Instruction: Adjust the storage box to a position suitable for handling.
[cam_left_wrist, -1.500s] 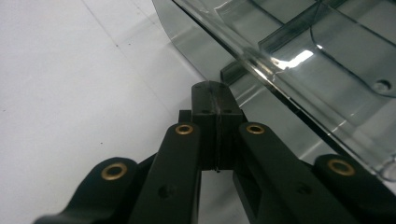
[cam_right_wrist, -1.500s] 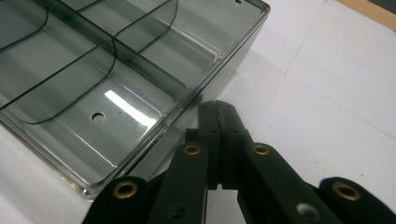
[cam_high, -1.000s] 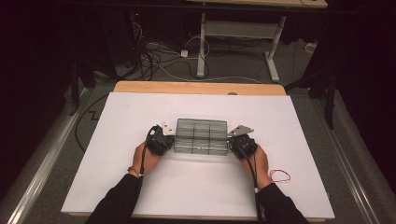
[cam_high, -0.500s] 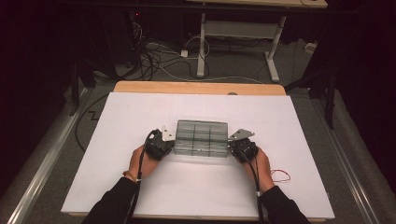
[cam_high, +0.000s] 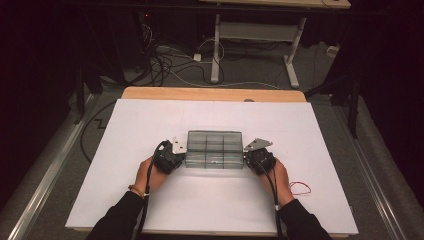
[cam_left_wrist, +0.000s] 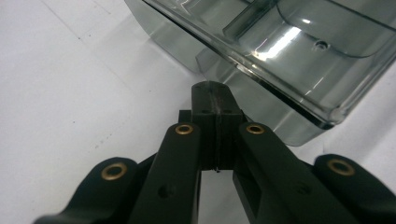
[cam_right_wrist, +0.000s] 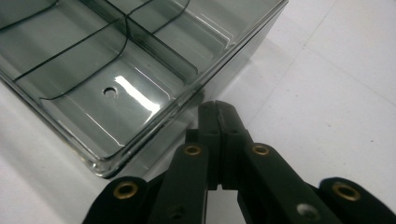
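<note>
Clear smoked-plastic tray (cam_high: 214, 148) with divider walls sits mid-worktop (cam_high: 125, 130), long side across. Left gripper (cam_high: 176, 159) at its left end, right gripper (cam_high: 250, 159) at its right end, one per short side.

Both sets of jaws are together, nothing between them. In the left gripper view the closed tips (cam_left_wrist: 212, 95) sit just under the tray's rim (cam_left_wrist: 261, 70), at or very near the end wall. In the right gripper view the tips (cam_right_wrist: 217, 116) are up against the end wall near a corner (cam_right_wrist: 100, 169). Can't confirm actual contact on either side.

Handling, my read:
- Rigid thin-wall plastic, looks empty, so light.
- Glossy and slick; closed tips pushing on a smooth wall could skate off or ride up under the lip.
- Light plus slick white worktop means it slides easily, and uneven push from the two ends would yaw it.
- Could crack if squeezed hard on a thin wall. For a lift, better to open up and pinch an end wall or rim; dividers give stiffness there.

Hard to make out:
- Compartment contents: a small hole or boss on the floor (cam_right_wrist: 110, 91), otherwise seems bare, but reflections hide some.
- Compartment count is unclear from the high view.
- Small red loop (cam_high: 299, 188) right of the right hand, can't identify it.
</note>
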